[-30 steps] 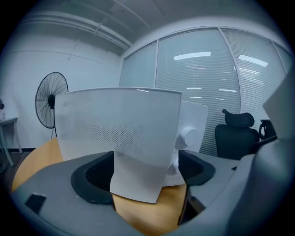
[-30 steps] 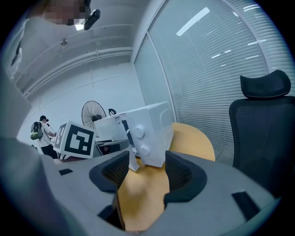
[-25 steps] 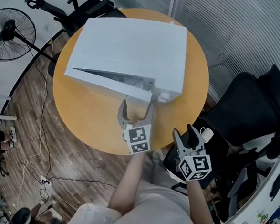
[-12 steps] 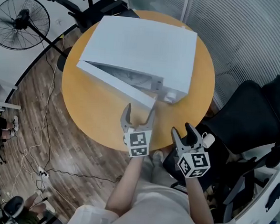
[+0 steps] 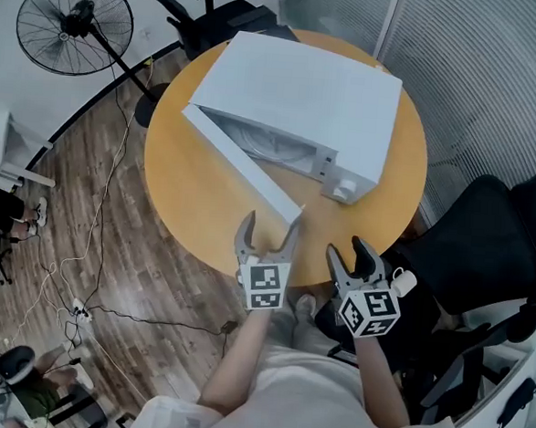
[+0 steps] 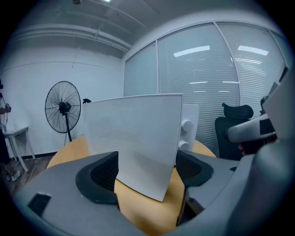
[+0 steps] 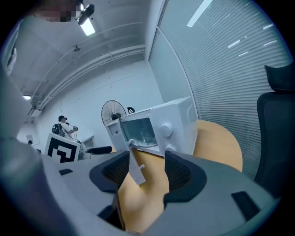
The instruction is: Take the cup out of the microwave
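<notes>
A white microwave [image 5: 303,101] stands on the round wooden table [image 5: 186,203]. Its door [image 5: 244,166] is swung wide open towards me. My left gripper [image 5: 270,225] is open, and its jaws have just been closing a little. The door's free edge [image 6: 138,143] stands between the jaws, with a wide gap left. My right gripper [image 5: 348,251] is open and empty at the table's near edge. It faces the microwave [image 7: 170,120] and the door [image 7: 135,168]. Something glassy [image 7: 144,135] shows inside the cavity, too small to tell as a cup.
A black office chair [image 5: 471,259] stands close on the right, and another [image 5: 218,13] is behind the table. A standing fan [image 5: 75,23] is at the far left, with cables [image 5: 92,242] on the wooden floor. A person [image 7: 64,126] stands far off.
The door has swung further open as my left gripper drew back towards me with the door's edge between its jaws. The right gripper shifted slightly at the table's edge.
</notes>
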A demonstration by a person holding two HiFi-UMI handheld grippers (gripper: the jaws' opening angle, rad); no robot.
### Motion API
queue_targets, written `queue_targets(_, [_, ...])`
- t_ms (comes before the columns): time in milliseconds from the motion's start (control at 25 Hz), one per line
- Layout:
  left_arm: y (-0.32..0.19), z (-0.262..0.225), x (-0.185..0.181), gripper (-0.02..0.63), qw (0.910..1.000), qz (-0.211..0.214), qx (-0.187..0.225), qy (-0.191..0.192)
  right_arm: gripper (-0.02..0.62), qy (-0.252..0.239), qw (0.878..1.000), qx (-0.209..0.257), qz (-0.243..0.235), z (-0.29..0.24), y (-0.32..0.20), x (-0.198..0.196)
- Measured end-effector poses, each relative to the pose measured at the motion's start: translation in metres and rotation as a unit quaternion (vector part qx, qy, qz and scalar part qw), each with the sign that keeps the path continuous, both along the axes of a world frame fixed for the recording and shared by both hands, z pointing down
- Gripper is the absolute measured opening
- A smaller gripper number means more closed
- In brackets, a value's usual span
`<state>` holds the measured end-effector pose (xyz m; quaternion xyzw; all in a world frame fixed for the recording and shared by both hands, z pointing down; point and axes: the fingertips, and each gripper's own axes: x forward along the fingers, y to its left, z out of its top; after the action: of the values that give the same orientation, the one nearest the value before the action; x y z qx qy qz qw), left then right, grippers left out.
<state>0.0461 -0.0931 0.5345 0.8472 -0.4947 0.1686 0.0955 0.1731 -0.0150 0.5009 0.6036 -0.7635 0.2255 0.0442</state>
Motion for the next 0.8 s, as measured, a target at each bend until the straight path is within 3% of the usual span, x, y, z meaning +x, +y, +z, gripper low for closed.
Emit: queue_targets(800, [0.046,0.000,-0.082,0.371,0.9971,-0.069,-0.004,-0.031,0.236,-0.019,0.997,0.006,-0.080,0.001,0.002,-0.052])
